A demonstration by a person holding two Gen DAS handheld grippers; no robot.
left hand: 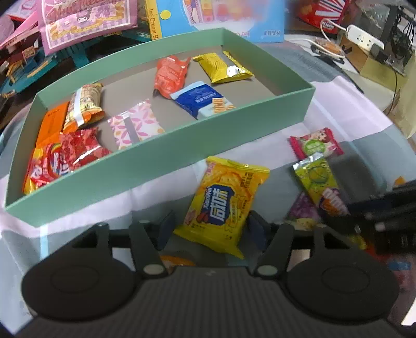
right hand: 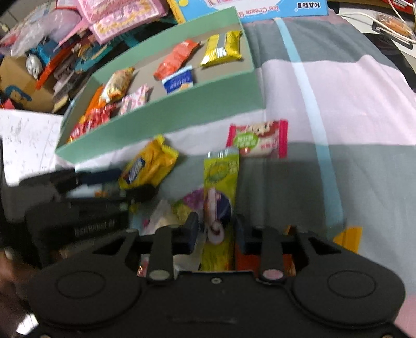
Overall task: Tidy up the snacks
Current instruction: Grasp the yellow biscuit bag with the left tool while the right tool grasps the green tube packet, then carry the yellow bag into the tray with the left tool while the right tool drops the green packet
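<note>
A green box holds several snack packs. A yellow cracker pack lies on the cloth in front of it. My left gripper is open, its fingers on either side of the pack's near end. A lime green pack lies between the fingers of my right gripper, which is open around its near part. A red and white pack lies beyond it. A purple pack lies partly under the lime pack.
Pink and blue toy boxes and a blue carton crowd behind the box. A power strip and cables lie at far right. More wrappers lie under my right gripper. The striped cloth stretches right.
</note>
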